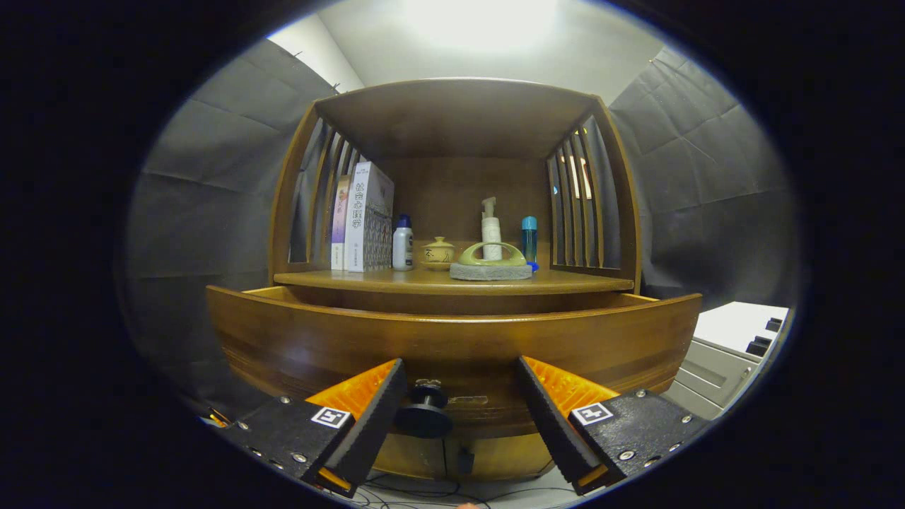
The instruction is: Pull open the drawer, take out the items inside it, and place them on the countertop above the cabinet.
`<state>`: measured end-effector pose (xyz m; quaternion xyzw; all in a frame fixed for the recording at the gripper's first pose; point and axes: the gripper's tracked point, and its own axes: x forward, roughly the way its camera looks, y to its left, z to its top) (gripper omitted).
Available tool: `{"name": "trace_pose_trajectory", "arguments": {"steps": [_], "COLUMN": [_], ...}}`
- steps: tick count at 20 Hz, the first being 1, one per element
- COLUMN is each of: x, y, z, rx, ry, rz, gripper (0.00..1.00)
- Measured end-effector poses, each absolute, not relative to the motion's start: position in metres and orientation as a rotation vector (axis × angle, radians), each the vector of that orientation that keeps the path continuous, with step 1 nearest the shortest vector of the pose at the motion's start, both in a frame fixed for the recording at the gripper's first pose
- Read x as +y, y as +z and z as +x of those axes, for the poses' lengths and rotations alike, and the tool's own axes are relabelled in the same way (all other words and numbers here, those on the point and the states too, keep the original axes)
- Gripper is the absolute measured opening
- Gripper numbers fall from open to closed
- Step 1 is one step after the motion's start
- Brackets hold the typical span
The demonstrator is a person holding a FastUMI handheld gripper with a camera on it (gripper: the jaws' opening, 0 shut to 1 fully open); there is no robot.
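Two fingers of the gripper (459,396) gape wide (gripping nothing), flanking the drawer (452,346) knob (424,413).

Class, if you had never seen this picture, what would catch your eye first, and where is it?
First the wooden drawer, pulled out below the countertop, its dark knob between the open gripper fingers, touching the left one. Next the scrub brush at the countertop's front edge, with bottles and books behind.

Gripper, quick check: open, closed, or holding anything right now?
Gripper: open, holding nothing; the drawer knob sits between the fingers, close to one, and the gap is far wider than the knob.
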<state>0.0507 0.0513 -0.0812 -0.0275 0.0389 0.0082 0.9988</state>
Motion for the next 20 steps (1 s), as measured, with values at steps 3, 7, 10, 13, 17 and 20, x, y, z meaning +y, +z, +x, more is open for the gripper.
{"name": "trace_pose_trajectory", "arguments": {"steps": [3,7,10,13,17,20], "x": [0.051,0.051,0.051,0.052,0.052,0.052], "y": [-0.083,-0.083,-0.084,-0.085,-0.087,-0.087], "z": [0.068,0.089,0.104,0.118,0.136,0.147], "rx": [0.086,0.097,0.098,0.093,0.094,0.101], "ry": [0.016,0.015,0.013,0.011,0.010,0.009], "rz": [-0.052,-0.052,-0.054,-0.052,-0.056,-0.052], "gripper": [0.98,0.98,0.98,0.98,0.98,0.98]}}
